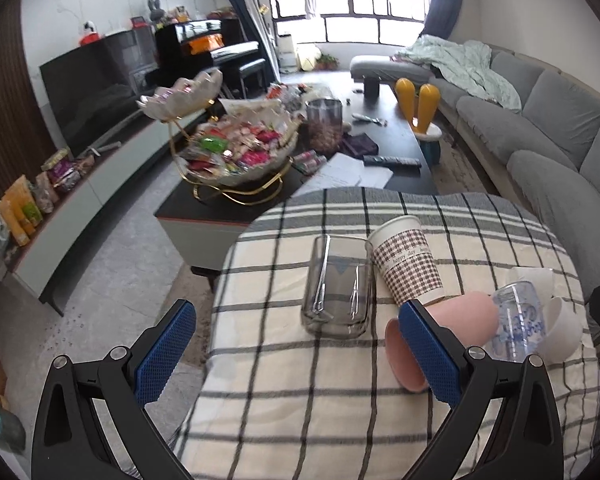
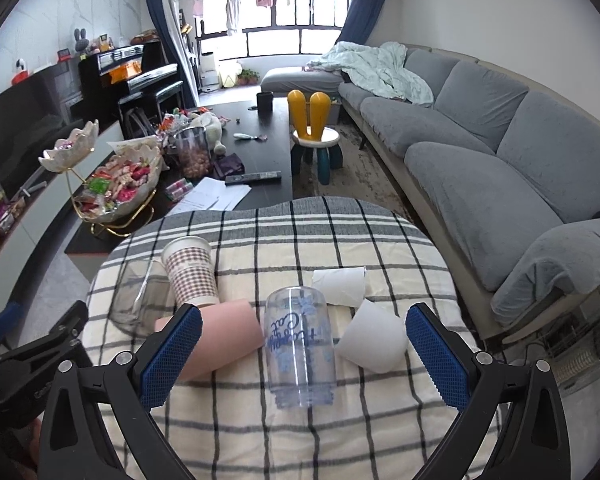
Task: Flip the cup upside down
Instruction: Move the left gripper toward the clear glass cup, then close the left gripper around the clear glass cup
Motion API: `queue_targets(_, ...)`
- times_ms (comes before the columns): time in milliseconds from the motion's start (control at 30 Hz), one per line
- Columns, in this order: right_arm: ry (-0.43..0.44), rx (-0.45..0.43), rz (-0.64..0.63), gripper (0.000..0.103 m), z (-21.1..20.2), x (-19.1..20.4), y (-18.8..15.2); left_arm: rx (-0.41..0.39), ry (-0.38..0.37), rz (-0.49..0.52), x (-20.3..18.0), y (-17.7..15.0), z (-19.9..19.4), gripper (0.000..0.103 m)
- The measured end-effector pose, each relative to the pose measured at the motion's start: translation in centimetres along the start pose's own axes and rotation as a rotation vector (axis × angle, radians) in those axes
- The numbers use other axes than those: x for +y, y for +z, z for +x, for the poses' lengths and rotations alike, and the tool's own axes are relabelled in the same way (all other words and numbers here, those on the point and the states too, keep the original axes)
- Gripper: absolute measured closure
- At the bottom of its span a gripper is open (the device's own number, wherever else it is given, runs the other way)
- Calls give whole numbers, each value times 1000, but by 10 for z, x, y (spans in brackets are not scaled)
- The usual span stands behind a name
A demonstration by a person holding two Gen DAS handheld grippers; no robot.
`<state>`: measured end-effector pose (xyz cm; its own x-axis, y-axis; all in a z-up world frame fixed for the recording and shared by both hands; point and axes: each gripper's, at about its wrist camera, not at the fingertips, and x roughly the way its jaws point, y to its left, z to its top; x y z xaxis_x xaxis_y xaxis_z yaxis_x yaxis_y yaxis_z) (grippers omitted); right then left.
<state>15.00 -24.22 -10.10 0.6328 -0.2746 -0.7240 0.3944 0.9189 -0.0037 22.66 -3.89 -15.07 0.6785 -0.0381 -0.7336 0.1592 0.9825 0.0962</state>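
Several cups sit on the checked cloth (image 2: 380,248) and the task doesn't say which one. Clear printed cup (image 2: 300,352) stands nearest, centred between the right gripper (image 2: 304,360) fingers; its lettering reads inverted, so it looks already mouth-down, but hard to be sure through the clear plastic. Pink cup (image 2: 228,332) lies on its side just left of it, touching or nearly so, mouth toward the left gripper (image 1: 296,356). Houndstooth paper cup (image 1: 408,264) behind it seems inverted too, narrow end up. Clear glass (image 1: 338,284) beside that one: which end is up is unclear. Two white cups (image 2: 374,336) lie tipped over on the right.

Judgement: pink cup and the white ones likely still to do; nothing grasped, so no flip underway.

Both grippers' fingers spread wide, holding nothing. Left gripper's right pad (image 1: 430,354) covers part of the pink cup. Glass is blurred in the right view. Cloth's near edge is cut off by the gripper bodies
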Motion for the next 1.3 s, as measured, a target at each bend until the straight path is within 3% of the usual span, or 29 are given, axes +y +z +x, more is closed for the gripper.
queue_targets(200, -7, 33, 12, 0, 29, 5, 3, 41, -29, 62, -16, 5, 43, 0)
queue_targets(567, 15, 99, 26, 0, 67, 16, 7, 141, -75, 84, -26, 6, 96, 2)
queue_targets(733, 20, 118, 35, 0, 77, 17, 6, 175, -87, 82, -26, 5, 109, 11)
queue_targets(1000, 26, 137, 39, 0, 84, 21, 4, 204, -159, 65, -24, 6, 117, 34)
queue_targets(1300, 26, 136, 35, 0, 85, 22, 4, 209, -159, 69, -19, 7, 118, 37)
